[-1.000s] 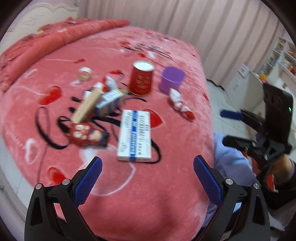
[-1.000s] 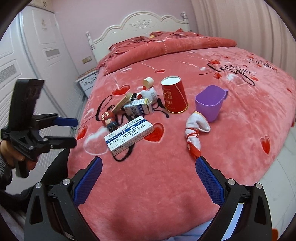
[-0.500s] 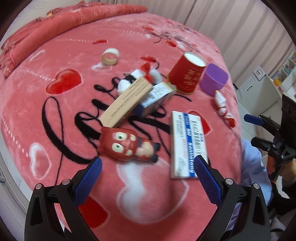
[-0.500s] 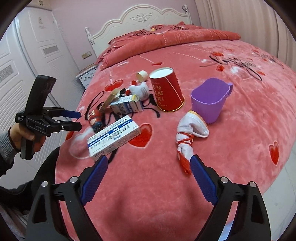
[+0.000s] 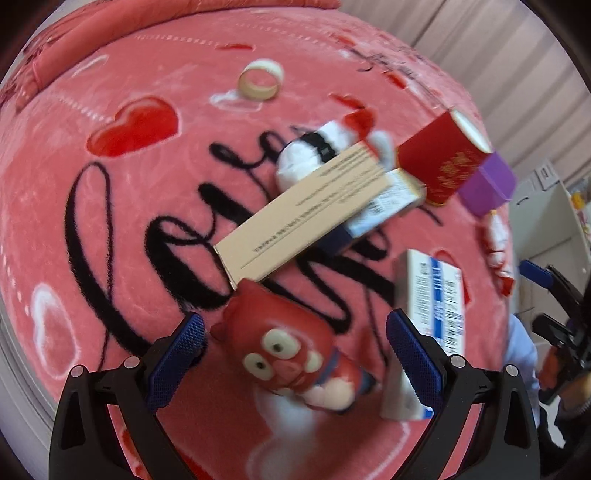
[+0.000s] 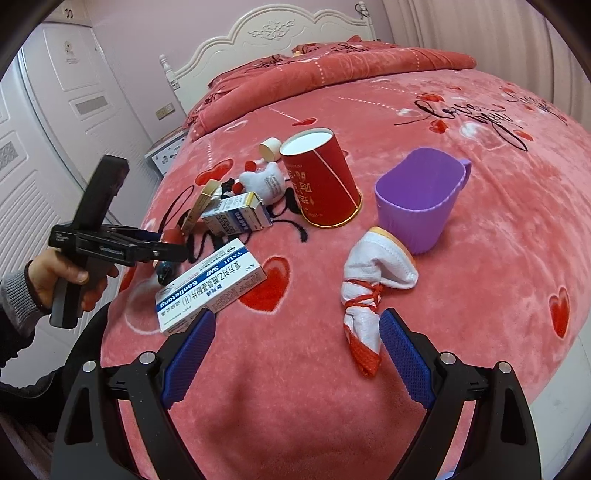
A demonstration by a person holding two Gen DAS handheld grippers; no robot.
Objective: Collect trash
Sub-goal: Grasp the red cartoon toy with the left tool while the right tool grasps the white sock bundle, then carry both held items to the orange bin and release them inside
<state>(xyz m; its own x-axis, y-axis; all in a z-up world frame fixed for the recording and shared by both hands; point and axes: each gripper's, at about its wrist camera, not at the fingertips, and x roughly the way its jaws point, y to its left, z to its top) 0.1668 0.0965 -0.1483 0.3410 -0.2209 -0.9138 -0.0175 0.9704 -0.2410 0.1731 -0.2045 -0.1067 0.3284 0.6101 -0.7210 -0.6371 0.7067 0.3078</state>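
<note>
A clutter of items lies on a pink bed blanket (image 6: 480, 229). My left gripper (image 5: 295, 343) is open, its jaws on either side of a red cartoon toy (image 5: 288, 350), not touching it. Beyond it lie a tan box (image 5: 303, 210), a small blue-and-white box (image 5: 380, 206) and a white medicine box (image 5: 436, 295). My right gripper (image 6: 295, 343) is open and empty above the blanket, with the medicine box (image 6: 210, 291) to its left and a rolled white-and-red sock (image 6: 369, 291) by its right jaw. The left gripper also shows at the left of the right wrist view (image 6: 162, 245).
A red paper cup (image 6: 321, 184) and a purple cup (image 6: 421, 199) stand behind the sock. A white plush toy (image 6: 266, 181) and a tape roll (image 5: 260, 79) lie farther back. Pillows and a white headboard (image 6: 280, 33) are at the bed's far end. White doors (image 6: 44, 122) stand left.
My left gripper has come down and forward onto the clutter until the red toy sits between its open jaws. My right gripper has moved in closer toward the sock and medicine box.
</note>
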